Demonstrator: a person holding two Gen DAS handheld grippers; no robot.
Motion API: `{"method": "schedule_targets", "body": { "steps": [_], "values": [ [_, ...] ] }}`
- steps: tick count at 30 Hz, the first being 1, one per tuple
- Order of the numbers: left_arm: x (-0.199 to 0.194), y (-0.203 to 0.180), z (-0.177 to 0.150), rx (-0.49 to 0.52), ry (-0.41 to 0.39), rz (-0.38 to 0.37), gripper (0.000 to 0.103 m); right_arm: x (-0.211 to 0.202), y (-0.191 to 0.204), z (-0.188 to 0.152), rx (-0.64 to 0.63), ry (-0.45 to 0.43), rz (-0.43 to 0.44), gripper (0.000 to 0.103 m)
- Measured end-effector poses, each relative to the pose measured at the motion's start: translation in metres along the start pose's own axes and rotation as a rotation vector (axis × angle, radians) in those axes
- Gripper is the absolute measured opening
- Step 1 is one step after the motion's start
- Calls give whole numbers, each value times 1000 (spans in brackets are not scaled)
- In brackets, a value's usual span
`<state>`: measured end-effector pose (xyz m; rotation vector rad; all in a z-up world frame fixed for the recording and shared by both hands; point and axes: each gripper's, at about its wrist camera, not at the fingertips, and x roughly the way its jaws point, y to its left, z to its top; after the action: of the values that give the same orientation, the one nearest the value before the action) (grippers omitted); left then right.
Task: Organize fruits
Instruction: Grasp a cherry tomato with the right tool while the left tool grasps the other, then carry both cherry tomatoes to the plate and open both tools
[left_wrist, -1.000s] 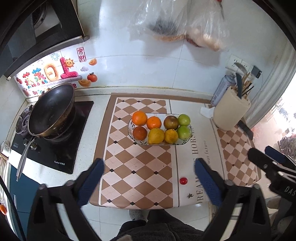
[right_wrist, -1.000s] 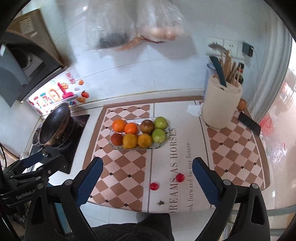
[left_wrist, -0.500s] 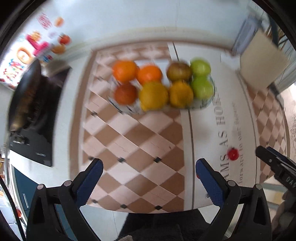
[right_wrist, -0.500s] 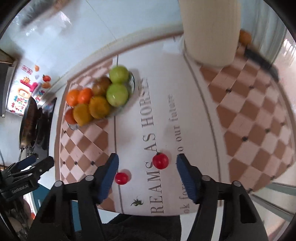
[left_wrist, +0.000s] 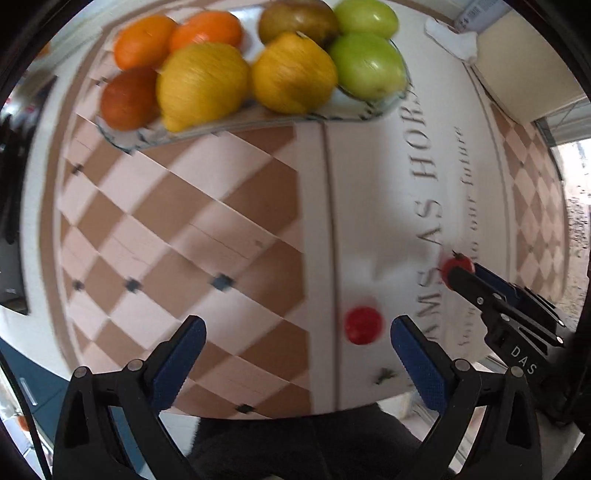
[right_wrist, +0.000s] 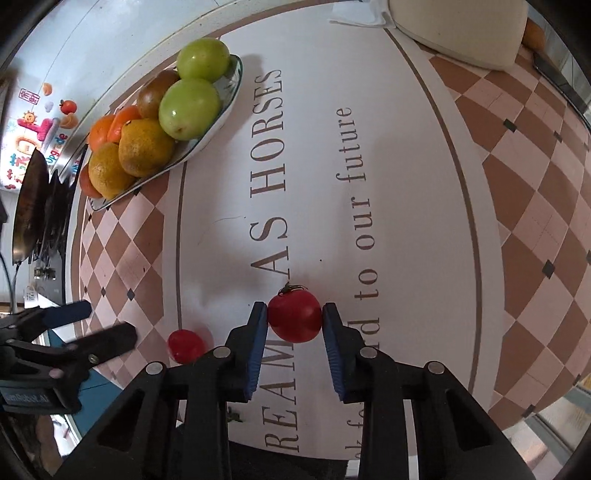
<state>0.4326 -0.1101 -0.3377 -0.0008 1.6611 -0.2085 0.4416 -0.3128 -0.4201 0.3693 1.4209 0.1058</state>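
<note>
Oranges, lemons and green apples fill the plate (right_wrist: 225, 107) (left fingers (left_wrist: 177, 358) spread, right fingers (right_wrist: 258, 332) clasping a tomato (right_wrist: 294, 320)).

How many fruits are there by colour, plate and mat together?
Orange round fruits: 2
Dark red-orange fruit: 1
Yellow fruits: 2
Brownish fruit: 1
Green fruits: 2
Small red tomatoes: 2
Total: 10

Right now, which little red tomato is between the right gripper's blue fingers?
The bigger tomato with the green stem, framed by the right gripper. The smaller tomato lies apart, to its left.
</note>
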Motion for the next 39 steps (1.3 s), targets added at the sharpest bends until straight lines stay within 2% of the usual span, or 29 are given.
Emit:
{"method": "schedule_targets", "body": {
  "steps": [3, 6, 8, 9, 11, 14, 17, 21, 26, 32, 38, 39],
  "values": [
    [13, -13, -1, 23, 54, -67, 102, -11, -7, 1, 29, -17, 16, 33],
    [23, -26, -3, 46, 72, -102, 95, -16, -9, 4, 39, -16, 26, 33],
    [28, -33, -3, 52, 87, -115, 75, -17, -6, 7, 32, -14, 27, 33],
    [31, -36, -4, 63, 98, -114, 71, -19, -5, 9, 27, -16, 27, 33],
    [38, -44, -4, 82, 109, -107, 54, -25, -4, 15, 21, -21, 34, 33],
    [45, -52, -4, 104, 109, -99, 36, -29, 3, 21, 9, -35, 30, 33],
    [46, -57, -7, 108, 104, -110, 27, -34, 6, 24, -6, -48, 28, 33],
    [41, -53, -6, 89, 85, -117, 27, -43, 9, 29, -17, -60, 40, 33],
    [17, -36, 3, 13, 36, -165, 27, -54, 19, 38, -31, -84, 64, 33],
    [-22, 6, 16, -142, -50, -256, 27, -53, 37, 52, -55, -95, 118, 33],
    [-55, 64, 45, -299, -133, -331, 27, -27, 68, 74, -73, -93, 178, 33],
    [-56, 83, 48, -322, -142, -340, 27, -23, 73, 78, -75, -94, 182, 33]
  ]
}}
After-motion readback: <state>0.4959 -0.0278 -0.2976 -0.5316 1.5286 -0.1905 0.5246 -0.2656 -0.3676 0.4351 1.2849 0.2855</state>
